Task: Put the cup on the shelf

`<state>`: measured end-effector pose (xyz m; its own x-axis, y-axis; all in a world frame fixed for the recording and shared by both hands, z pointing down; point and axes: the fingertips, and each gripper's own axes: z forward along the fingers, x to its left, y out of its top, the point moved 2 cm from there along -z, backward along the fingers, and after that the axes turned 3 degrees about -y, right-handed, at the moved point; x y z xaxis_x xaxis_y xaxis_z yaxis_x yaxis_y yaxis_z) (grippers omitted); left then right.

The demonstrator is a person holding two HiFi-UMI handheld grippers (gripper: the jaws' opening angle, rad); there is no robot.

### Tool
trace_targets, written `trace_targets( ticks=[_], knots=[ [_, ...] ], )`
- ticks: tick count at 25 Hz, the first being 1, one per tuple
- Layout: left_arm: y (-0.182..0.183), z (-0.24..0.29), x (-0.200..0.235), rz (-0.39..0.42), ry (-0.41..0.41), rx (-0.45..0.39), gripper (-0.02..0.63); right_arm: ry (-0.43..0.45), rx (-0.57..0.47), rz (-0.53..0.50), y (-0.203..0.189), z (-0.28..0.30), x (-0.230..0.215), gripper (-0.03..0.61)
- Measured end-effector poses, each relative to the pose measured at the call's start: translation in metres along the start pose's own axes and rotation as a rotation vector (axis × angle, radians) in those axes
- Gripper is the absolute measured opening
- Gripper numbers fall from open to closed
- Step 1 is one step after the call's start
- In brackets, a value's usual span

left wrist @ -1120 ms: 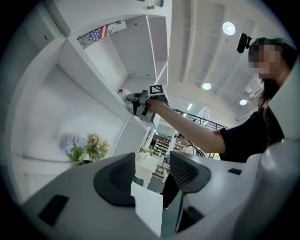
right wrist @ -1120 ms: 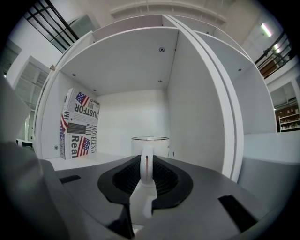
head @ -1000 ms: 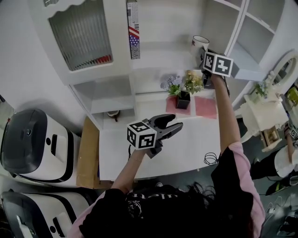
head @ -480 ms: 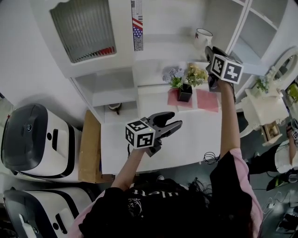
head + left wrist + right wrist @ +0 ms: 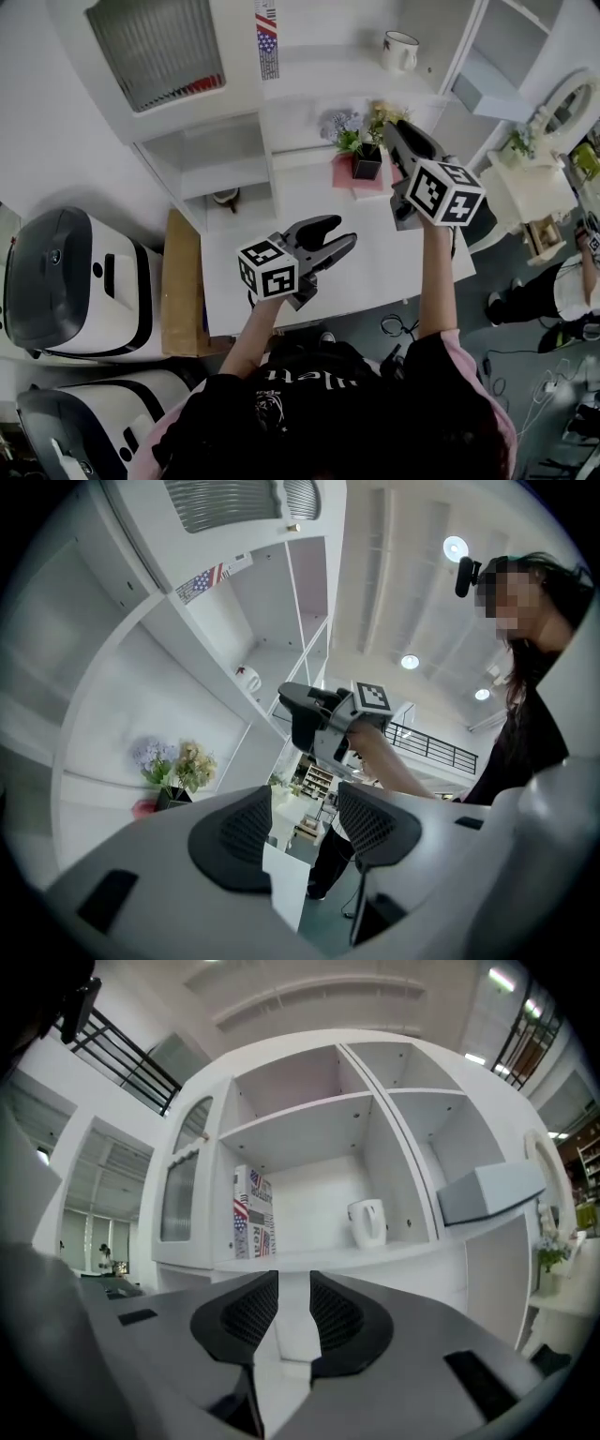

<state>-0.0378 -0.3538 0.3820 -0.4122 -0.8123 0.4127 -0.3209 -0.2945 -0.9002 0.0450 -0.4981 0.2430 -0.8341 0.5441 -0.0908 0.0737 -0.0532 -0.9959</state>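
The white cup point(image 5: 400, 50) stands upright on the white shelf point(image 5: 319, 80), right of a flag-patterned book point(image 5: 268, 37). In the right gripper view the cup point(image 5: 367, 1222) stands apart, well beyond the jaws. My right gripper point(image 5: 405, 141) hangs below and in front of the shelf, open by a narrow gap point(image 5: 293, 1283), with nothing between its pads. Over the white table point(image 5: 375, 253), my left gripper point(image 5: 337, 234) is open and empty point(image 5: 305, 803). Its view also shows the right gripper point(image 5: 319, 724) and the cup point(image 5: 249, 679).
A black pot of flowers point(image 5: 364, 150) on a pink mat point(image 5: 345, 173) stands at the table's back edge under the shelf. A grey box point(image 5: 478, 89) lies in the compartment to the right. Two white machines point(image 5: 75, 281) stand at the left, and a person point(image 5: 562, 291) at the right.
My right gripper has drawn back from the cup, down and toward me. The cup stays on the shelf. The left gripper has barely moved.
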Motion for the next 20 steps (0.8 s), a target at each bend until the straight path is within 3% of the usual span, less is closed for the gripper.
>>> trace_targets(
  ticks=[10, 20],
  knots=[
    [-0.041, -0.064, -0.016, -0.065, 0.008, 0.028, 0.233, 0.036, 0.063, 0.175, -0.105, -0.07, 0.083, 0.12],
    [-0.074, -0.121, -0.034, -0.124, 0.016, 0.056, 0.23, 0.003, 0.16, 0.232, -0.175, -0.132, 0.145, 0.12]
  ],
)
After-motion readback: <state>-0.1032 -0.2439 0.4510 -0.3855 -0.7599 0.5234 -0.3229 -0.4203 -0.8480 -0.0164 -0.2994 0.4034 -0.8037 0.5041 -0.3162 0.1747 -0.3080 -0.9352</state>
